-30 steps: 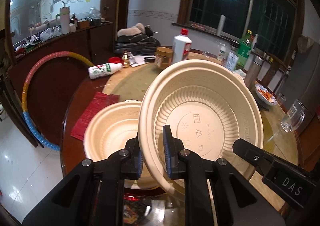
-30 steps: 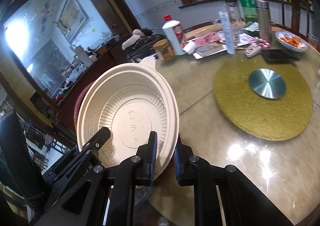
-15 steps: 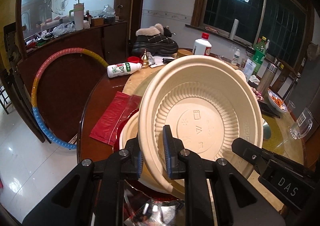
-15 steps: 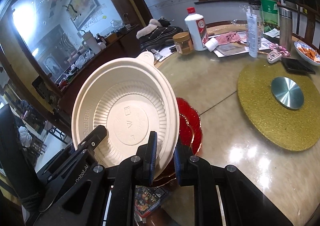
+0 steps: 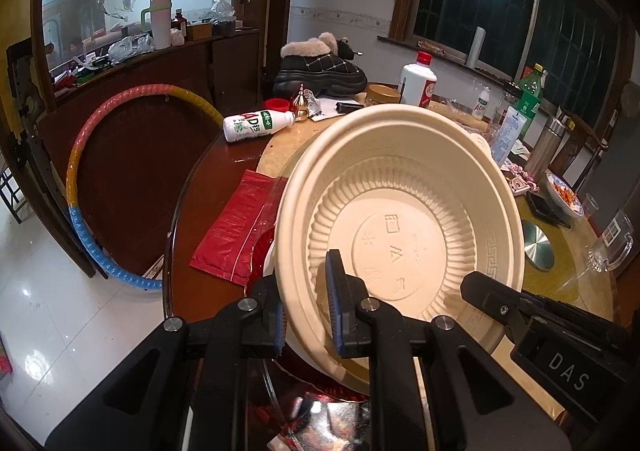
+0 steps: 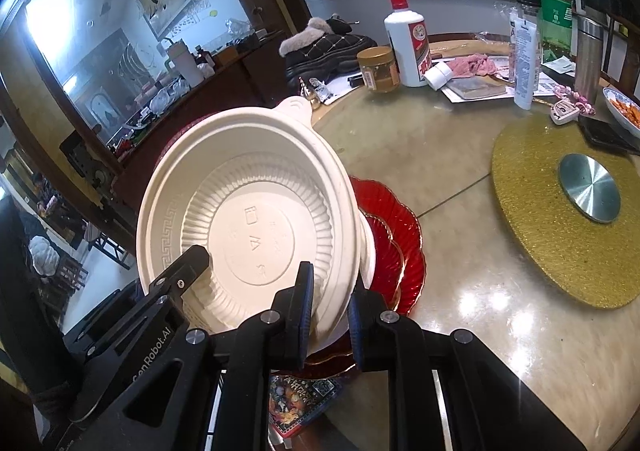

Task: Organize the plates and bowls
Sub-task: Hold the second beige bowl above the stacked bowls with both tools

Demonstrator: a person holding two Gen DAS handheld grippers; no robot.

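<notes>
bowl (image 5: pixel 404 235) cream, ribbed, tilted; left hand-held gripper (image 5: pixel 306 311) and right hand-held gripper (image 6: pixel 330 301) both pinch rim; possibly second bowl beneath.

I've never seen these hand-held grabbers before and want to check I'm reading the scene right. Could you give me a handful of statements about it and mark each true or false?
1. Both grippers clamp the rim of the same cream bowl. True: the left gripper and the right gripper each pinch it.
2. The bowl is full of food. False: it is empty.
3. Red plates lie under the bowl. True.
4. The white milk bottle stands upright. False: it lies on its side.
5. The hula hoop lies flat on the table. False: it stands beside the table.
</notes>
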